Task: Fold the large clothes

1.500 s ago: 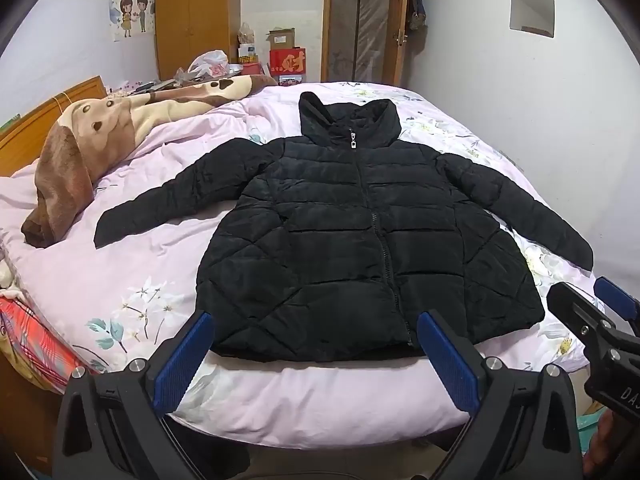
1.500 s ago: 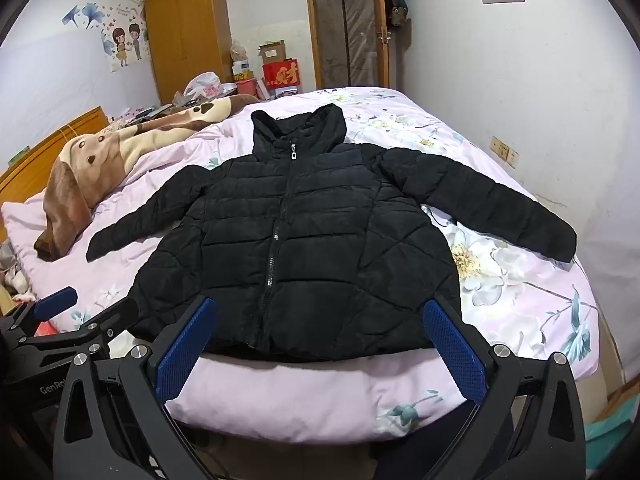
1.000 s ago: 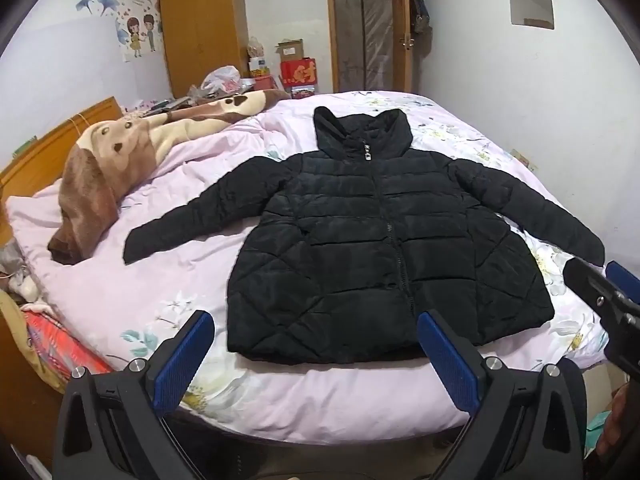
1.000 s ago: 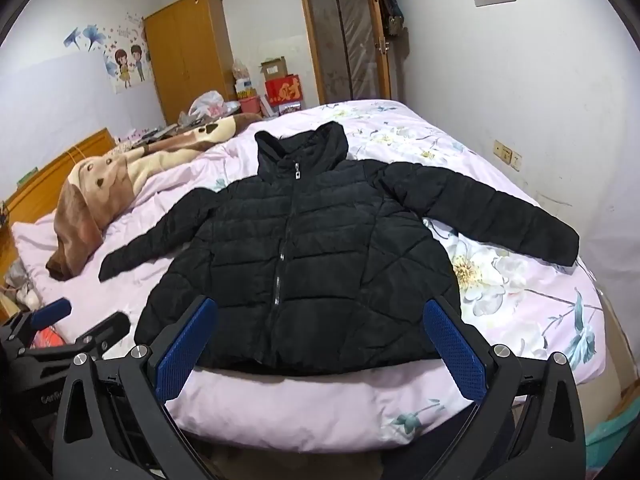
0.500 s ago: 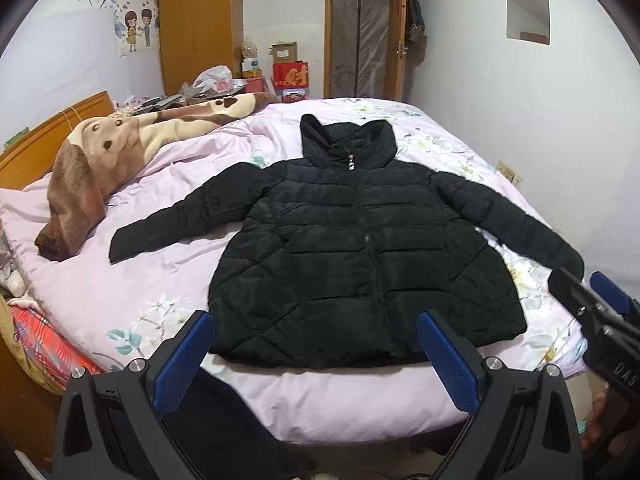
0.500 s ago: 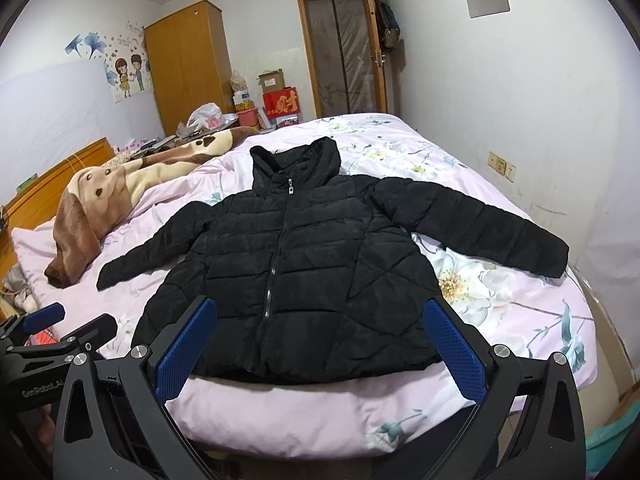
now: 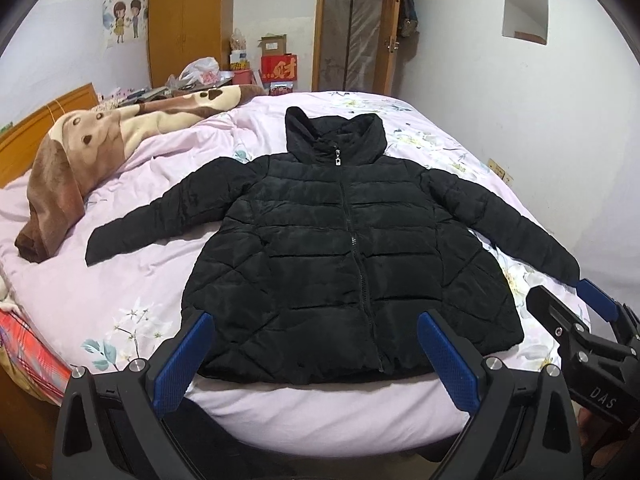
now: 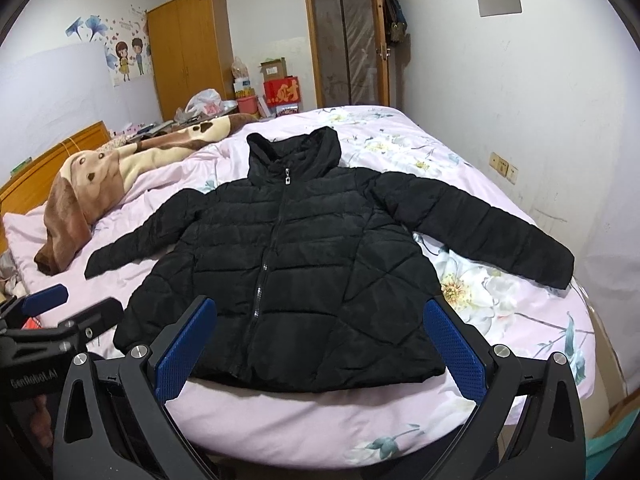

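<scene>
Bedroom, pink floral bed, wooden wardrobe behind.
Black quilted puffer jacket flat, zipped, sleeves spread; left claw and right claw wide open, empty, nearer hem than before.

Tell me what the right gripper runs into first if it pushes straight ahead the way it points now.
Most likely the black jacket near its bottom hem, spread on the bed; the right gripper holds nothing, though depth is uncertain.
</scene>
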Tool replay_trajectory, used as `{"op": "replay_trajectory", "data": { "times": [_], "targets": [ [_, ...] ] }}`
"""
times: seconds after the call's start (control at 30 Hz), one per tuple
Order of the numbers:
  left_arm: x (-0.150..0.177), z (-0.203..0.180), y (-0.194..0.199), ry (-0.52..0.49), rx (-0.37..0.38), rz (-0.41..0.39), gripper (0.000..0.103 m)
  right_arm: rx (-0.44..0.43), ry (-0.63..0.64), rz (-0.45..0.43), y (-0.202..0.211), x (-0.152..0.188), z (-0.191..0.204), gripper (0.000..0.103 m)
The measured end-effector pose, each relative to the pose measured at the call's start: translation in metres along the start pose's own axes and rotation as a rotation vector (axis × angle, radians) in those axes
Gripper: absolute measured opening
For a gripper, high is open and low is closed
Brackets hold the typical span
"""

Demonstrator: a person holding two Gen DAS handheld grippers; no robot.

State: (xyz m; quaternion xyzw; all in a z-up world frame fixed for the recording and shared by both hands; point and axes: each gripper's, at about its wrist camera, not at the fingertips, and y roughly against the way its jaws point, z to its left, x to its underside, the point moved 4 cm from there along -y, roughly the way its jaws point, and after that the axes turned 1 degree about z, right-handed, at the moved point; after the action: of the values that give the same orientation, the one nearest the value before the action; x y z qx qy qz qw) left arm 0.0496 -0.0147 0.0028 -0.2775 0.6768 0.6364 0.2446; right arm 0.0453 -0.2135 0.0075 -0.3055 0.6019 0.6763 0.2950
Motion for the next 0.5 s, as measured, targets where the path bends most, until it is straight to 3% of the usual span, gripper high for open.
{"op": "replay_trajectory", "data": {
  "times": [0.37, 0.5],
  "targets": [
    [-0.002, 0.01, -0.026, 0.018, 0.024, 0.052, 0.103, 0.01, 0.026, 0.014, -0.018, -0.012, 0.009, 0.103],
    [-0.008, 0.014, -0.03, -0.001, -0.008, 0.058, 0.103, 0.016, 0.019, 0.019, -0.023, -0.017, 0.011, 0.103]
  ]
}}
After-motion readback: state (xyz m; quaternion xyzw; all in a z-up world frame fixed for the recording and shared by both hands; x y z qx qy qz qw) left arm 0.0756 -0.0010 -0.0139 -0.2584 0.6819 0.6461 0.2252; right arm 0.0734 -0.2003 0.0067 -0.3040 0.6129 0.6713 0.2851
